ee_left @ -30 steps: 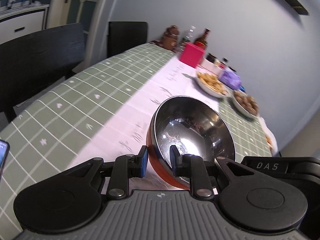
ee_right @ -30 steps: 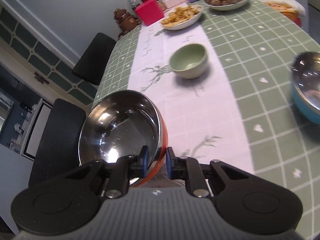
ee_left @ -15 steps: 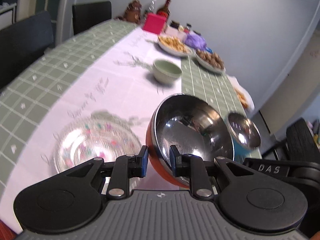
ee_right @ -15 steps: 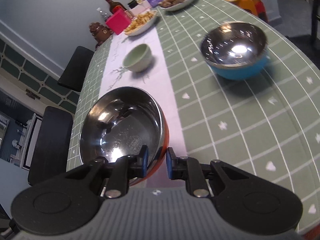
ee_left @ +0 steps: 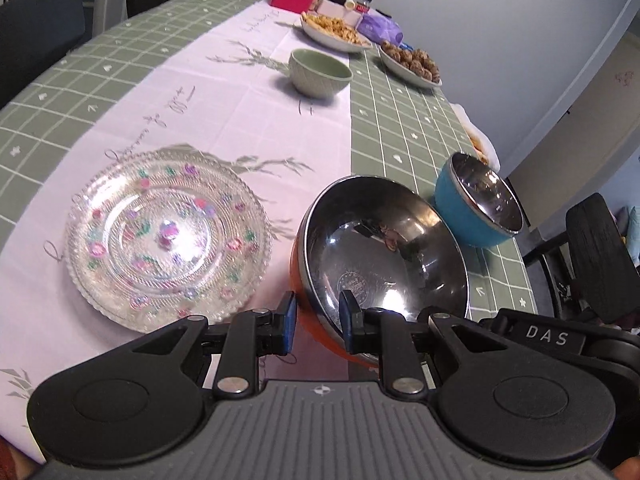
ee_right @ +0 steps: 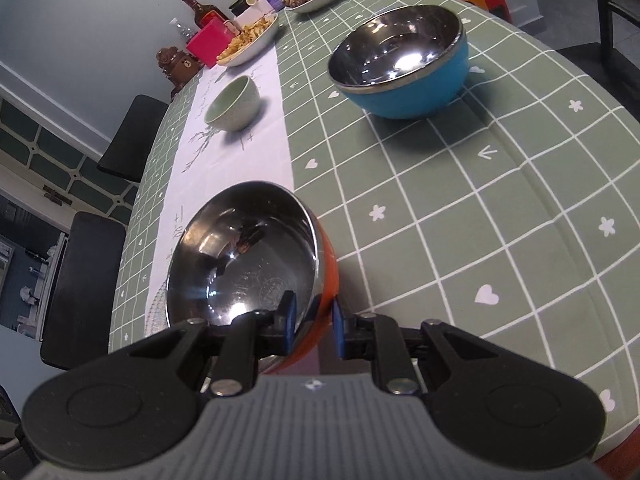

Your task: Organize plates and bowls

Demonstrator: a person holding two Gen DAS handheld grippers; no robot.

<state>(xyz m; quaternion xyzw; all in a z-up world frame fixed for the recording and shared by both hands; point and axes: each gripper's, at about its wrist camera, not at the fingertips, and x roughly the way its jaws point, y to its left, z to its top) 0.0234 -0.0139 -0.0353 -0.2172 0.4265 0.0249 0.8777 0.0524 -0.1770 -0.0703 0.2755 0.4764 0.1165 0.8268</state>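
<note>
Orange bowl (ee_left: 384, 252): being held by its rim from two sides, tilted, just above the desk (ee_right: 460, 208) — beside the glass plate (ee_left: 166, 236) on the white runner.
Left claw (ee_left: 316, 322): being kept clamped on the near rim of the orange bowl, one pad outside the orange wall, one inside the steel lining.
Right claw (ee_right: 311, 322): likewise being kept clamped on the rim of the same bowl (ee_right: 248, 264), pads set on either side of the wall.
Blue bowl (ee_right: 400, 60): standing upright on the green checked cloth, well apart from the held bowl; a likely nesting partner, though that is only being judged.
Green bowl (ee_left: 320, 73): sitting further up the runner, near the food dishes.
Step in hand: the bowl is probably being carried toward a resting spot or a stack.
Doing it well: both grips should be kept equal so the bowl is not being twisted; it should be levelled before lowering — and kept clear of the glass plate's edge.
Risk: a slick steel rim is being pinched narrowly, so slipping is possible.
</note>
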